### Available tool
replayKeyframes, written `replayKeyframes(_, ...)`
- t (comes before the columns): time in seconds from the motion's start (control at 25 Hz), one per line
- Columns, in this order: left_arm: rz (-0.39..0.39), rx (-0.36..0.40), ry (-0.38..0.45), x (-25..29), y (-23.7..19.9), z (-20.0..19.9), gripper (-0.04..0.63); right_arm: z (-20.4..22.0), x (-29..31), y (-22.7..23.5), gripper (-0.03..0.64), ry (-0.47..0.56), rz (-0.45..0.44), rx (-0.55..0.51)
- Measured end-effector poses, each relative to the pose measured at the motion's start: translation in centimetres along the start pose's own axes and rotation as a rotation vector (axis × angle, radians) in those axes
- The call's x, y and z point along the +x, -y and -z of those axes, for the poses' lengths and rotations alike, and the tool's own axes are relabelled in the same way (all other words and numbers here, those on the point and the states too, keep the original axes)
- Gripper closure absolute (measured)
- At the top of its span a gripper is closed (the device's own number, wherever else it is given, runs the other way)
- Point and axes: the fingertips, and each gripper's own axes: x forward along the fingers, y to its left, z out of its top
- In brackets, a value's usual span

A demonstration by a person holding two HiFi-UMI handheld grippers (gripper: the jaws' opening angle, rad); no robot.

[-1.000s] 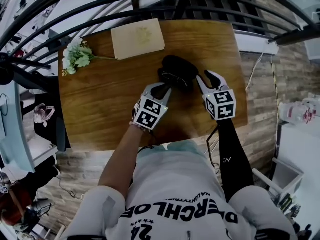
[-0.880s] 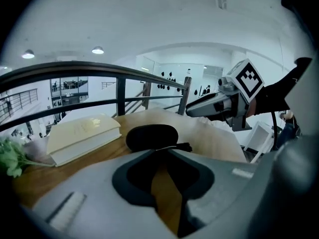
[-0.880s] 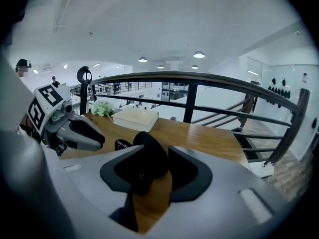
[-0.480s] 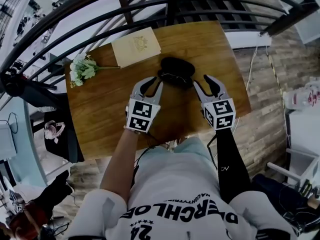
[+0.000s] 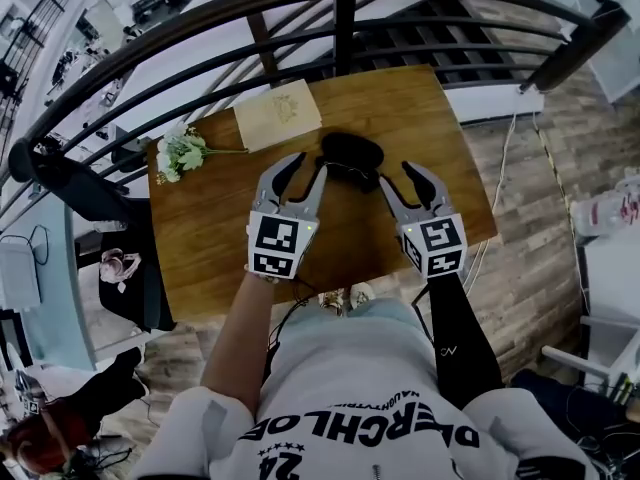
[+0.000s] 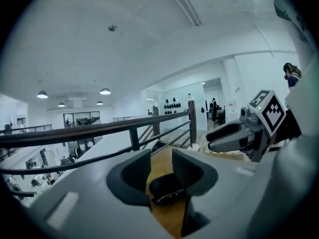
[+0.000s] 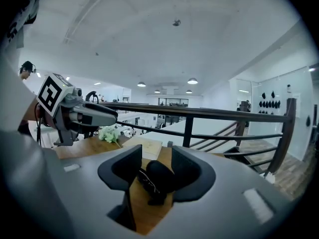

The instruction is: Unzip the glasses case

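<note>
My left gripper (image 5: 308,164) and right gripper (image 5: 397,176) both gape empty, just short of the black glasses case (image 5: 352,155) on the wooden table (image 5: 210,218). It looks light, semi-stiff and likely to slide. I'd hold it with 1 claw across its body. I can't see the zip's state.

wooden table (image 5: 210,230) | black railing (image 5: 346,28) | plank floor (image 5: 522,168) | round ceiling lamps (image 7: 192,80)

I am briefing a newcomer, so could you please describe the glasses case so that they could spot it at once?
Start at the wooden table beside the dark railing. In its far half, about midway across, lies the glasses case. It is the only black, rounded thing there; its neighbours are a flat cream book and white flowers.
</note>
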Motion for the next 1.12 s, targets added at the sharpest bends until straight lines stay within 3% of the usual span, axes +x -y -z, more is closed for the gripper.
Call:
replayKeyframes(0.24,-0.122,0.014,0.096,-3.0,0.4,-4.6,0.451,-3.3,-1.6,-0.4,0.367,0.086,-0.076,-0.021)
replayKeyframes(0.48,-0.342,0.189,0.105,-5.9,0.9,-8.1,0.462,-4.1,-3.6,-0.5,0.353,0.131,-0.122,-0.034)
replayKeyframes(0.56,-0.402,0.193,0.094,-6.5,0.9,-8.4,0.462,-4.1,-4.1,-0.4,0.345,0.141,-0.131,-0.042)
replayKeyframes(0.72,-0.417,0.103,0.109,-7.0,1.3,-8.5,0.462,-4.0,-4.8,0.2,0.337,0.160,-0.143,-0.039)
replayKeyframes(0.96,-0.408,0.087,0.105,-7.3,2.6,-8.4,0.469,-4.3,-5.3,0.3,0.339,0.176,-0.180,-0.057)
replayKeyframes(1.12,-0.403,0.076,0.123,-7.3,2.7,-8.8,0.522,-4.7,-5.5,0.3,0.403,0.187,-0.189,-0.075)
